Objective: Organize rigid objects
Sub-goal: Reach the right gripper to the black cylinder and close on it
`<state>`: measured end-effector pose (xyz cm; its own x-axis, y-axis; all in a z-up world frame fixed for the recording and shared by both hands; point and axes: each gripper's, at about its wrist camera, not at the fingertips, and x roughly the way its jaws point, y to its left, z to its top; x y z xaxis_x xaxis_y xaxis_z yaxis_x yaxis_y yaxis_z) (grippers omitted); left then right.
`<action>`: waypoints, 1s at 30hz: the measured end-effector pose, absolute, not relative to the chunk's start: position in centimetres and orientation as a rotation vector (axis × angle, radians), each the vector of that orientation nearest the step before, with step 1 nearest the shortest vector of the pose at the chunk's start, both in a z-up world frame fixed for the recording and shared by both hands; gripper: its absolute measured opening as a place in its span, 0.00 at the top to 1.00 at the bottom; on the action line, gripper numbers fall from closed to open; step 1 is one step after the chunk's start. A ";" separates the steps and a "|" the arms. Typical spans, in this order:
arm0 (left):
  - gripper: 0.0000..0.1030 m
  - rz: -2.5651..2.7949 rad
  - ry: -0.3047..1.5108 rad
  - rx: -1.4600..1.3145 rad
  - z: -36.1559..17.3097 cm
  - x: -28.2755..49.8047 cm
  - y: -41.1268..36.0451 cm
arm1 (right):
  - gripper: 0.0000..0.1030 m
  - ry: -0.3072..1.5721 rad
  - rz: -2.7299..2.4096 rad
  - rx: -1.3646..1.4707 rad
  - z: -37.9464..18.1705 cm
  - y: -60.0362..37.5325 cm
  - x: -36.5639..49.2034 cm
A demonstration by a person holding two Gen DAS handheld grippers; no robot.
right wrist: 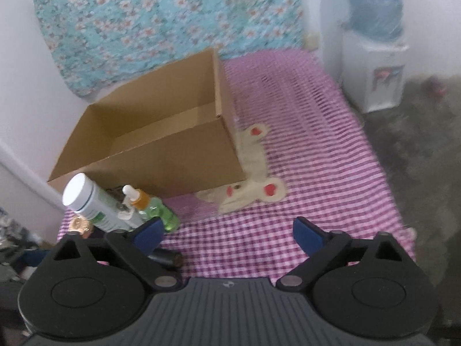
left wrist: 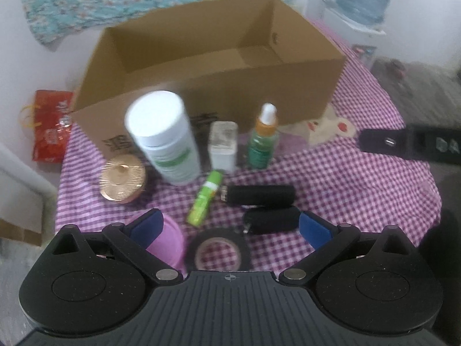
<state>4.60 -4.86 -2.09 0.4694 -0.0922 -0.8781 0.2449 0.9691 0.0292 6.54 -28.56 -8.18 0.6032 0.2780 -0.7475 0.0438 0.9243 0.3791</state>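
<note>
An open, empty cardboard box (left wrist: 201,86) stands at the back of the purple checked table (left wrist: 345,190). In front of it stand a white pill bottle (left wrist: 164,138), a small white box (left wrist: 223,147) and a green dropper bottle (left wrist: 263,141). Nearer lie a gold round tin (left wrist: 122,181), a green tube (left wrist: 204,201), two black cylinders (left wrist: 259,194), a tape roll (left wrist: 219,250) and a pink cup (left wrist: 170,245). My left gripper (left wrist: 229,227) is open and empty above the tape roll. My right gripper (right wrist: 229,232) is open and empty over the cloth, right of the box (right wrist: 161,144).
A red packet (left wrist: 50,127) lies left of the box. A black object (left wrist: 409,144) reaches in at the right table edge. A water dispenser (right wrist: 374,57) stands on the floor to the right. A floral cloth (right wrist: 161,23) hangs behind.
</note>
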 end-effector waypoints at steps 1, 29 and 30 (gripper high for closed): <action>0.04 -0.222 1.070 0.164 -2.4 4.7 -5.1 | 0.15 0.932 0.167 0.396 -8.6 -28.5 7.0; 0.47 -0.333 1.187 0.180 -6.2 7.6 -6.7 | 0.70 1.151 0.749 0.171 -14.0 -20.0 13.6; 0.47 -0.335 1.187 0.180 -6.2 7.5 -6.7 | 0.70 1.150 0.754 0.162 -13.9 -19.9 13.6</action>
